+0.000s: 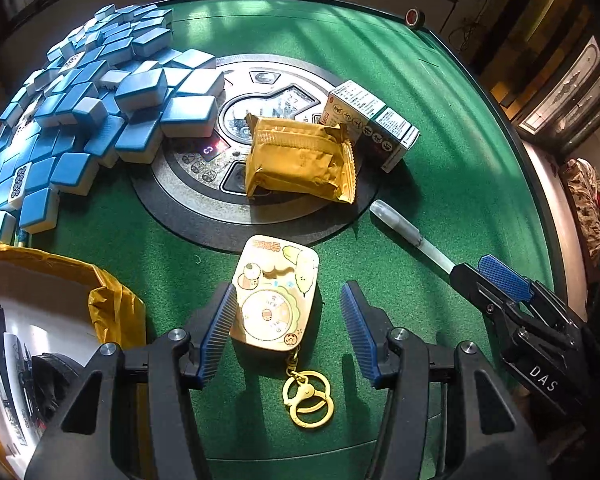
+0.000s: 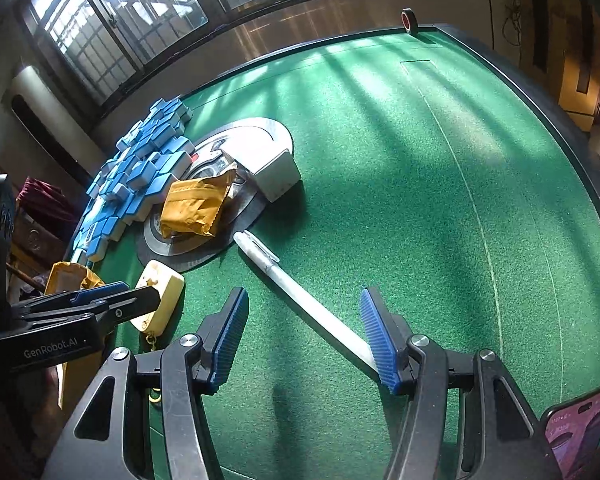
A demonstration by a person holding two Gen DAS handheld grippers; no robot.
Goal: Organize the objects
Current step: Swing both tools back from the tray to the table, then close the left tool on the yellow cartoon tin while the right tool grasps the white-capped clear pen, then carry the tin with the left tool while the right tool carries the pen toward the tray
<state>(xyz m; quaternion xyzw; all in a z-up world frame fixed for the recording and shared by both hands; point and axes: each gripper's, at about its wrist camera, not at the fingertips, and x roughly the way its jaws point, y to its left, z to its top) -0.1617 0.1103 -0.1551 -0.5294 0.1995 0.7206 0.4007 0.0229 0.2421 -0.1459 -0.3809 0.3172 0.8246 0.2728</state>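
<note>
My left gripper is open; a yellow keychain toy with a gold ring lies on the green felt between its fingers, nearer the left one. It also shows in the right wrist view. My right gripper is open over a white pen that runs under its right finger; the pen also shows in the left wrist view. A yellow snack packet and a white medicine box lie on the table's round centre panel.
A heap of blue mahjong tiles covers the far left. A box lined with yellow tape stands at the near left. A red tape roll sits on the far rim. A phone lies at the near right.
</note>
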